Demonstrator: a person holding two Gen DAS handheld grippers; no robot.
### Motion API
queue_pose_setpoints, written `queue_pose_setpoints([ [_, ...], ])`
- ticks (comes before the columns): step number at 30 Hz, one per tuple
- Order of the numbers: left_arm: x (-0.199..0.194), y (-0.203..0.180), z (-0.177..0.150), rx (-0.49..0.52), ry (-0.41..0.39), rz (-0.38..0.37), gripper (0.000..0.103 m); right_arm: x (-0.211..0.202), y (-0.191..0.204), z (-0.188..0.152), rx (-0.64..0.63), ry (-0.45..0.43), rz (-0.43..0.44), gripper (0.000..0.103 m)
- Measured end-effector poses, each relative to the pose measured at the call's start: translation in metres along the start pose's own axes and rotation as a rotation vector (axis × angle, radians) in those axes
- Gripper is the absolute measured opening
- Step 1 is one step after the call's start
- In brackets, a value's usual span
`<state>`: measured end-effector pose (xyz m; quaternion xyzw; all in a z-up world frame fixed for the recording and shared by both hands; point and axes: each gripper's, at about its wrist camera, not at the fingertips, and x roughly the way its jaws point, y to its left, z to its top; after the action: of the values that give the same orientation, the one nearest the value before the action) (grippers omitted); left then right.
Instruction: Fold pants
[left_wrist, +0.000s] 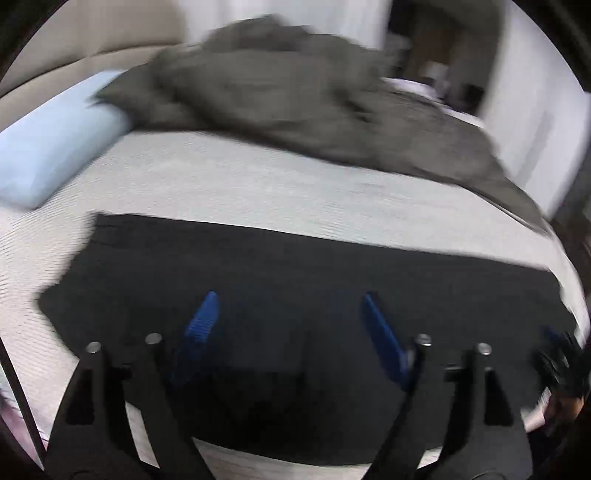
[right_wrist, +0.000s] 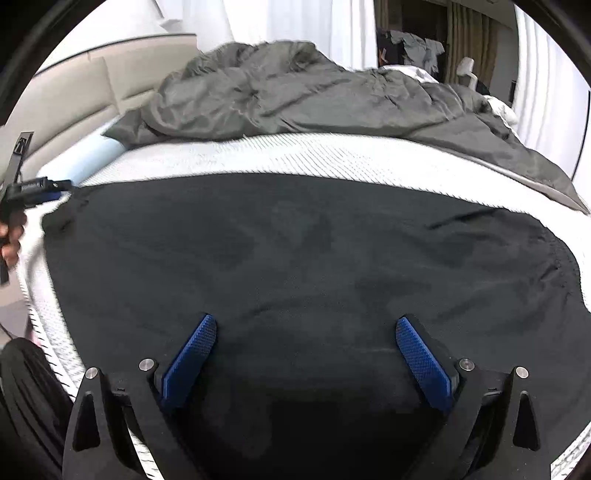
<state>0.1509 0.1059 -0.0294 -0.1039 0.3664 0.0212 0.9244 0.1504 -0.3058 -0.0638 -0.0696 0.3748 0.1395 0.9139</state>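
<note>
Black pants (left_wrist: 280, 280) lie flat on the white bed (left_wrist: 229, 184); they fill the right wrist view (right_wrist: 303, 251). My left gripper (left_wrist: 290, 314) is open over the near part of the pants, blue pads wide apart, holding nothing. My right gripper (right_wrist: 304, 332) is open over the pants, holding nothing. The left gripper also shows at the left edge of the right wrist view (right_wrist: 37, 190), by the pants' left end. The right gripper shows blurred at the right edge of the left wrist view (left_wrist: 557, 350).
A crumpled grey duvet (right_wrist: 295, 96) covers the far half of the bed (right_wrist: 258, 155). A light blue pillow (left_wrist: 55, 155) lies at the far left against a beige headboard (right_wrist: 74, 96). White curtains and a dark doorway stand behind.
</note>
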Motion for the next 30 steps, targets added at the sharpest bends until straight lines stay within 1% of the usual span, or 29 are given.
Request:
queue_pose_setpoints([
  [2, 0.003, -0.044, -0.014, 0.06, 0.012, -0.062, 0.082, -0.005, 0.009, 0.001, -0.013, -0.031, 0.031, 0.1],
  [3, 0.008, -0.073, -0.026, 0.121, 0.036, -0.097, 0.082, -0.008, 0.015, 0.001, -0.016, -0.044, 0.051, 0.1],
  [4, 0.016, -0.097, -0.035, 0.16, 0.049, -0.114, 0.082, -0.008, 0.021, 0.001, -0.015, -0.048, 0.07, 0.1],
  [6, 0.028, -0.134, -0.057, 0.219, 0.097, -0.138, 0.082, -0.007, 0.033, -0.002, -0.032, -0.04, 0.098, 0.099],
  [7, 0.038, -0.153, -0.07, 0.249, 0.142, -0.154, 0.082, -0.006, 0.041, -0.005, -0.064, -0.035, 0.091, 0.098],
  [8, 0.043, -0.164, -0.079, 0.281, 0.16, -0.152, 0.082, -0.004, 0.048, -0.009, -0.099, -0.025, 0.07, 0.096],
  [9, 0.045, -0.175, -0.087, 0.315, 0.127, -0.121, 0.082, -0.003, 0.052, -0.013, -0.125, -0.015, 0.055, 0.092],
  [10, 0.042, -0.179, -0.092, 0.348, 0.095, -0.117, 0.082, -0.004, 0.052, -0.017, -0.146, -0.004, 0.045, 0.089],
  [11, 0.042, -0.179, -0.092, 0.347, 0.097, -0.127, 0.082, -0.007, 0.049, -0.019, -0.155, 0.001, 0.042, 0.089],
  [12, 0.042, -0.171, -0.09, 0.305, 0.106, -0.139, 0.082, -0.011, 0.043, -0.022, -0.158, 0.006, 0.033, 0.087],
  [13, 0.041, -0.163, -0.088, 0.276, 0.105, -0.137, 0.082, -0.016, 0.033, -0.024, -0.157, 0.01, -0.002, 0.087],
  [15, 0.039, -0.132, -0.082, 0.254, 0.096, -0.13, 0.081, -0.025, 0.003, -0.029, -0.134, 0.026, -0.119, 0.087],
  [16, 0.04, -0.123, -0.078, 0.25, 0.088, -0.117, 0.081, -0.028, -0.017, -0.032, -0.093, 0.038, -0.154, 0.087],
  [17, 0.037, -0.111, -0.08, 0.243, 0.078, -0.087, 0.081, -0.03, -0.039, -0.035, -0.039, 0.05, -0.2, 0.087],
  [18, 0.048, -0.098, -0.073, 0.232, 0.073, -0.074, 0.083, -0.032, -0.061, -0.039, 0.02, 0.052, -0.252, 0.087],
  [20, 0.05, -0.091, -0.071, 0.204, 0.067, -0.066, 0.083, -0.039, -0.083, -0.044, 0.083, 0.029, -0.29, 0.083],
  [21, 0.054, -0.083, -0.063, 0.205, 0.066, -0.062, 0.083, -0.043, -0.089, -0.045, 0.104, 0.015, -0.285, 0.079],
  [22, 0.052, -0.086, -0.062, 0.203, 0.061, -0.047, 0.083, -0.045, -0.088, -0.045, 0.112, 0.005, -0.289, 0.078],
  [23, 0.045, -0.079, -0.066, 0.201, 0.059, -0.039, 0.081, -0.046, -0.083, -0.044, 0.106, -0.002, -0.31, 0.077],
  [24, 0.042, -0.083, -0.065, 0.201, 0.056, -0.035, 0.079, -0.047, -0.076, -0.042, 0.097, -0.005, -0.325, 0.074],
  [25, 0.038, -0.091, -0.064, 0.21, 0.047, -0.046, 0.078, -0.049, -0.066, -0.038, 0.091, -0.02, -0.297, 0.073],
  [26, 0.033, -0.098, -0.063, 0.218, 0.04, -0.065, 0.077, -0.051, -0.056, -0.034, 0.092, -0.043, -0.248, 0.073],
  [27, 0.03, -0.114, -0.063, 0.237, 0.037, -0.116, 0.077, -0.052, -0.042, -0.026, 0.094, -0.073, -0.184, 0.073],
  [28, 0.032, -0.128, -0.059, 0.259, 0.043, -0.16, 0.077, -0.05, -0.035, -0.023, 0.09, -0.082, -0.153, 0.071],
  [29, 0.037, -0.145, -0.056, 0.288, 0.051, -0.194, 0.076, -0.044, -0.019, -0.014, 0.072, -0.087, -0.116, 0.07],
  [30, 0.041, -0.155, -0.054, 0.307, 0.059, -0.208, 0.074, -0.034, 0.0, -0.003, 0.044, -0.078, -0.071, 0.067],
])
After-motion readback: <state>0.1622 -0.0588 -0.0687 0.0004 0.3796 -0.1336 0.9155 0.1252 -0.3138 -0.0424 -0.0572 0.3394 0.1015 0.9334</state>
